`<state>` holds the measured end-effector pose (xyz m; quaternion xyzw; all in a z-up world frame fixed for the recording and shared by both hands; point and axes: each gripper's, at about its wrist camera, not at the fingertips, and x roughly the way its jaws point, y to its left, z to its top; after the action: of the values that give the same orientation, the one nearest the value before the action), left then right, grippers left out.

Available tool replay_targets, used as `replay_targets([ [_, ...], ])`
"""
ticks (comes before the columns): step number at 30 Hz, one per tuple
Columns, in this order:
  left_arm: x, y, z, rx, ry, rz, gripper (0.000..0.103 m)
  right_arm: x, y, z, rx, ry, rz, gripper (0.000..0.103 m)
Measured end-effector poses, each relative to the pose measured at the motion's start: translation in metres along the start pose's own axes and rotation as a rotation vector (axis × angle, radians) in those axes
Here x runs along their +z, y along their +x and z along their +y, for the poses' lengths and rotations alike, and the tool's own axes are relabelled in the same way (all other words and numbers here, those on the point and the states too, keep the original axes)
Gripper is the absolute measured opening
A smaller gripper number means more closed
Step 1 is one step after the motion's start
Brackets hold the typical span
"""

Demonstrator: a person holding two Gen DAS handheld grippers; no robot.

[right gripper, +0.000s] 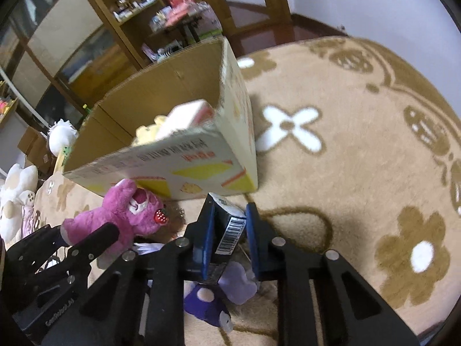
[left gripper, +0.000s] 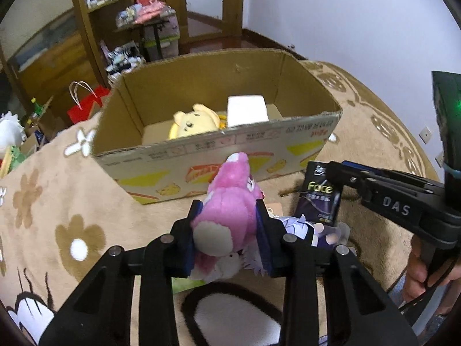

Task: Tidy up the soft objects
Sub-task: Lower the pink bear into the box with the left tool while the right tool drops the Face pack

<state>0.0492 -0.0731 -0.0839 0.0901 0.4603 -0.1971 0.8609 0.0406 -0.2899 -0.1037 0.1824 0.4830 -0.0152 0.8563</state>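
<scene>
In the left wrist view my left gripper [left gripper: 228, 205] is shut on a pink plush bear [left gripper: 230, 184], held just above the blanket in front of the cardboard box [left gripper: 219, 147]. My right gripper [right gripper: 230, 206] is shut on a black tissue pack [right gripper: 230, 232] with a barcode. That pack [left gripper: 319, 196], printed "Face", also shows at the right of the left wrist view. The box holds a yellow plush [left gripper: 193, 121] and a white block [left gripper: 246, 109]. In the right wrist view the bear [right gripper: 126, 213] and the left gripper [right gripper: 86, 232] appear at the lower left.
A purple and white plush doll [right gripper: 236, 282] lies on the beige flowered blanket [right gripper: 345, 144] under both grippers. White plush toys [right gripper: 17, 196] and a red paper bag [left gripper: 86, 103] sit at the left. A wooden shelf [left gripper: 95, 14] with clutter stands behind the box.
</scene>
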Motion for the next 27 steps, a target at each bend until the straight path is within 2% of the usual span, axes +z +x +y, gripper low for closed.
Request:
replay_targets([
  [3,-0.003,-0.018,0.001,0.045,0.017,-0.060,0.033,0.000,-0.018,0.007,0.003,-0.025,-0.051,0.022],
  [6,-0.004,-0.046,0.004,0.087,0.013,-0.166,0.033,0.003,-0.036,0.013,-0.007,-0.057,-0.110,0.022],
  [14,0.004,-0.090,0.019,0.129,-0.041,-0.339,0.033,0.003,-0.087,0.025,0.037,-0.097,-0.281,0.022],
  [20,0.019,-0.094,0.035,0.137,-0.078,-0.385,0.033,0.015,-0.109,0.034,0.057,-0.129,-0.414,0.022],
  [27,0.040,-0.083,0.048,0.144,-0.095,-0.422,0.034,0.036,-0.099,0.045,0.061,-0.146,-0.446,0.022],
])
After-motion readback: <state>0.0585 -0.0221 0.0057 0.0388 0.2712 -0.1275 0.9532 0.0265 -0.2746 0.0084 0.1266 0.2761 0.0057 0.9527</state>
